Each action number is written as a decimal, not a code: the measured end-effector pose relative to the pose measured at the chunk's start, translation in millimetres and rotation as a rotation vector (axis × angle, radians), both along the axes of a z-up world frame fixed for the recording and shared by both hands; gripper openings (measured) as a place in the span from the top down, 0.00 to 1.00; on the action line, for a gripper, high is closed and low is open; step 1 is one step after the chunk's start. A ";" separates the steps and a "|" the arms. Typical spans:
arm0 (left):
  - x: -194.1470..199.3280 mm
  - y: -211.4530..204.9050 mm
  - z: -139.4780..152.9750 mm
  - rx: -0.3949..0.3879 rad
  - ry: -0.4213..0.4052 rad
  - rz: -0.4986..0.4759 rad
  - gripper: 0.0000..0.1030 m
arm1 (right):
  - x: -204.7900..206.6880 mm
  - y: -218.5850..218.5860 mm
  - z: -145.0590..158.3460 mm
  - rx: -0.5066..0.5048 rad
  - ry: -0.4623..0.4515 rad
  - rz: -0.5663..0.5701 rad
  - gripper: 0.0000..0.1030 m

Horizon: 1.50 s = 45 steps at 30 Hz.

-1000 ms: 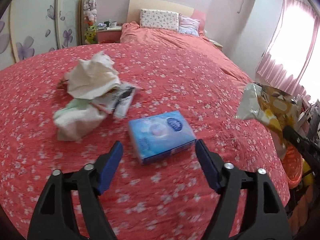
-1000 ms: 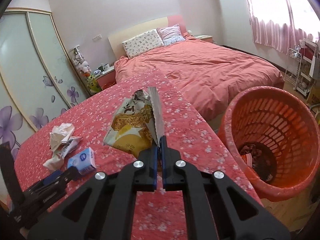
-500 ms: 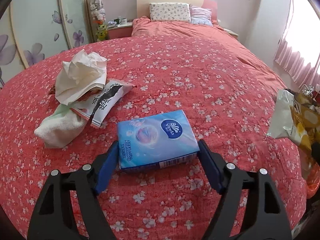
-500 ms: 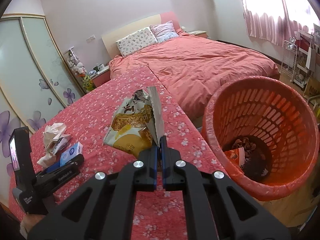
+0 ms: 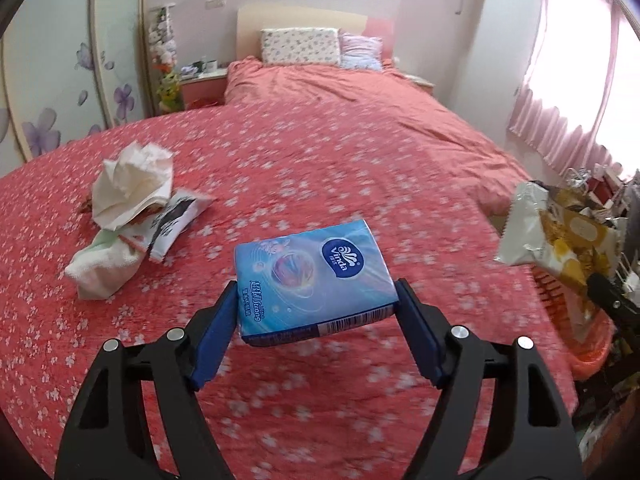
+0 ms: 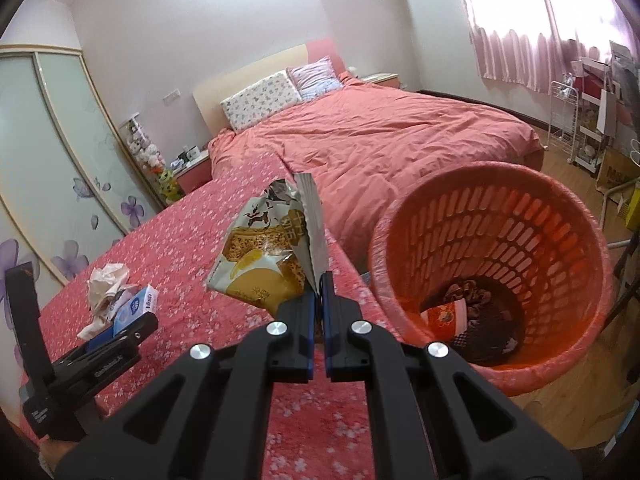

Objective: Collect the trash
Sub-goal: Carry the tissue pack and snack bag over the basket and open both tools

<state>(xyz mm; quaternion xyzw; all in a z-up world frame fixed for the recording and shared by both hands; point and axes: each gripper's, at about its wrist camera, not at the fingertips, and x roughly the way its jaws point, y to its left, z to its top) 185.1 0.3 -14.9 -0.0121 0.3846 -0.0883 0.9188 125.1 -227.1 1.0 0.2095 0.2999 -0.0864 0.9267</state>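
Note:
A blue tissue pack (image 5: 308, 272) is gripped by its two sides in my left gripper (image 5: 316, 286) and hangs a little above the flowered red bedspread (image 5: 360, 184). My right gripper (image 6: 320, 285) is shut on the edge of a yellow and white snack bag (image 6: 260, 256), which it holds upright in the air above the bed's edge, just left of the orange slatted basket (image 6: 560, 240). The basket stands on the floor with some rubbish at its bottom. The left wrist view shows the same snack bag (image 5: 552, 232) at the far right.
A heap of crumpled paper (image 5: 132, 184), a printed wrapper (image 5: 176, 216) and a white cloth (image 5: 104, 264) lies on the bedspread to the left. Pillows (image 5: 300, 46) lie at the headboard. A wire shelf cart (image 6: 580, 128) stands by the curtained window.
My left gripper slid forward around the tissue pack, gripped it and raised it off the bedspread. My right gripper carried the snack bag closer to the basket.

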 end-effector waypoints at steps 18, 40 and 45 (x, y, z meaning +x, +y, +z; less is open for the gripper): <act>-34.3 -80.7 28.2 -0.103 -0.065 -0.232 0.27 | -52.7 -64.5 7.4 -0.026 -0.044 -0.213 0.96; -38.9 -170.4 12.8 -0.128 -0.056 -0.424 0.27 | -71.6 -125.6 -18.1 -0.008 -0.026 -0.390 0.96; -39.0 -184.8 7.4 -0.123 -0.043 -0.450 0.27 | -71.6 -138.0 -24.0 -0.003 -0.021 -0.415 0.96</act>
